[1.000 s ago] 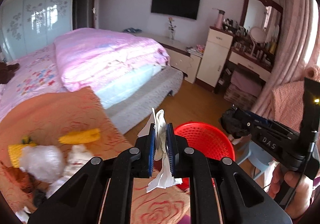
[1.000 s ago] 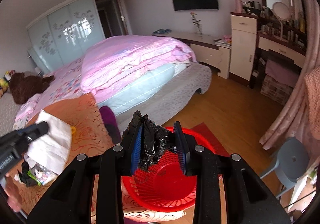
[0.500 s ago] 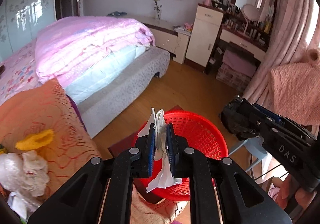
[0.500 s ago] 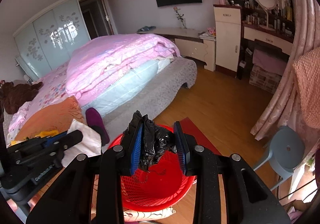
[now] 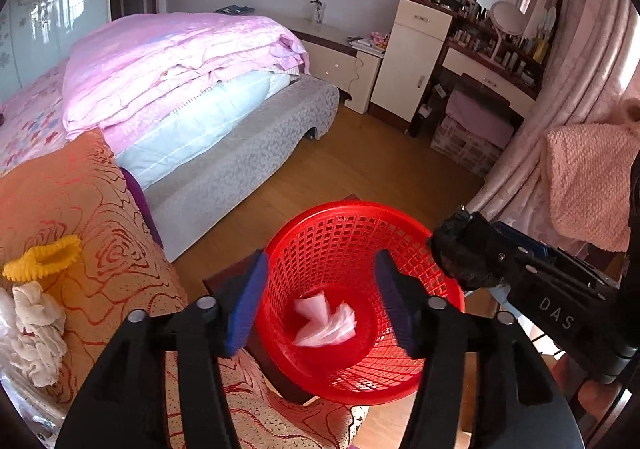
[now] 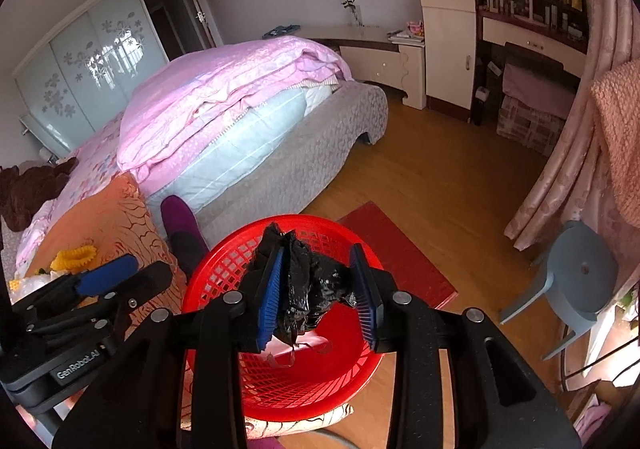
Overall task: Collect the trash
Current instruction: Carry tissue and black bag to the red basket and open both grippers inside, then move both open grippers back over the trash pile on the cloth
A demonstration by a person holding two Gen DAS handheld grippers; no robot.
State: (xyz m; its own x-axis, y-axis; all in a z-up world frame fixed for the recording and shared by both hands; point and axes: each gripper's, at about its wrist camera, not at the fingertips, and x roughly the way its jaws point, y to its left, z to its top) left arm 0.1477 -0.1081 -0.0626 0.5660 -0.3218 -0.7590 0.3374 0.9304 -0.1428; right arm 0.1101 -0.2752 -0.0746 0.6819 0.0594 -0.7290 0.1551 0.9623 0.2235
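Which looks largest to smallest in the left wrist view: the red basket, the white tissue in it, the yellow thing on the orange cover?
1. Red basket, clearly largest.
2. White tissue and yellow thing look alike; they lie at different depths, so I leave them unranked.

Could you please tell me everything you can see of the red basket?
The basket is round, bright red and looks like plastic, with lattice walls, a smooth rim and a solid bottom. It sits upright and tapers downward. Its base seems to rest on a red mat on the wooden floor, beside an orange patterned cushion. A crumpled white tissue lies at the bottom. Both tools hang above it, touching nothing of it.
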